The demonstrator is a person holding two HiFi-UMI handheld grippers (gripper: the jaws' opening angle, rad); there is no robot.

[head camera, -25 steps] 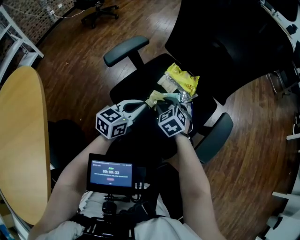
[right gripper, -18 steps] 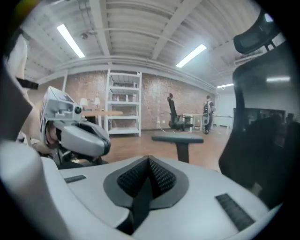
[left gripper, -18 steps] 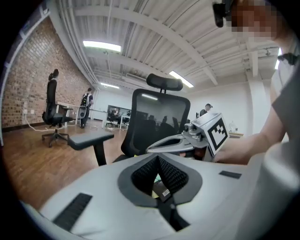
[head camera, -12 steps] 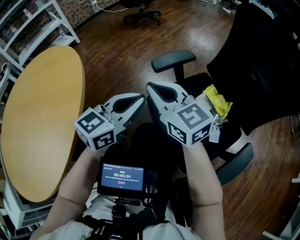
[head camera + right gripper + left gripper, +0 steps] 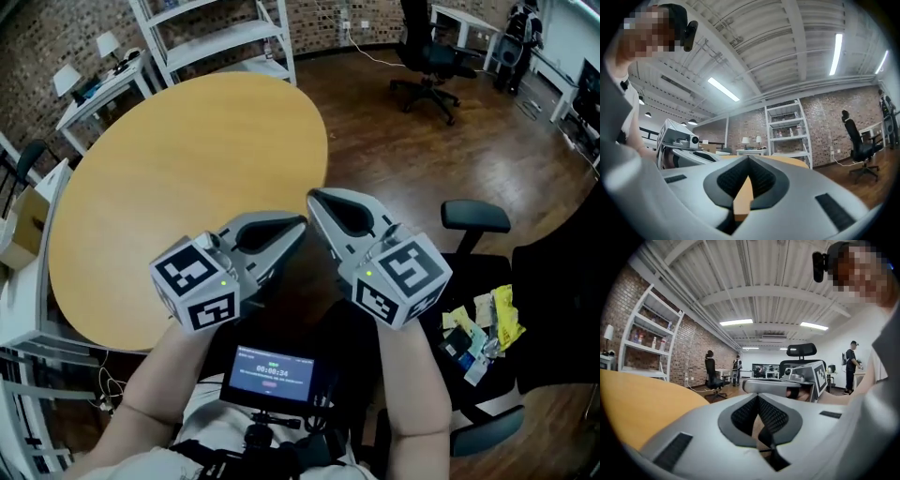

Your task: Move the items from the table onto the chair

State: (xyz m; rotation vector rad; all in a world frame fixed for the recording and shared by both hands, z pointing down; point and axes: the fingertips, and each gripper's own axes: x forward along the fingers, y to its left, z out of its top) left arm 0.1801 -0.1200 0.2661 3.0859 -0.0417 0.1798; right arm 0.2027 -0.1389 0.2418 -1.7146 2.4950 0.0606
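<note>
The left gripper points roughly level, jaws together at the tips w/ nothing btwn them. The right gripper sits just beyond, w/ its marker cube to the right. The wooden table fills the lower left. Bkgd: white shelf rack against a brick wall, a black office chair, and a person in a cap far right.

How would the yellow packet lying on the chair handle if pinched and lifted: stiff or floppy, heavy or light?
Probably floppy: the yellow packet looks flat and crumpled, like thin wrapper film. Likely light for its size, since it lies loosely among the other packets on the chair. Being flat, it should slide rather than roll if pushed.
</note>
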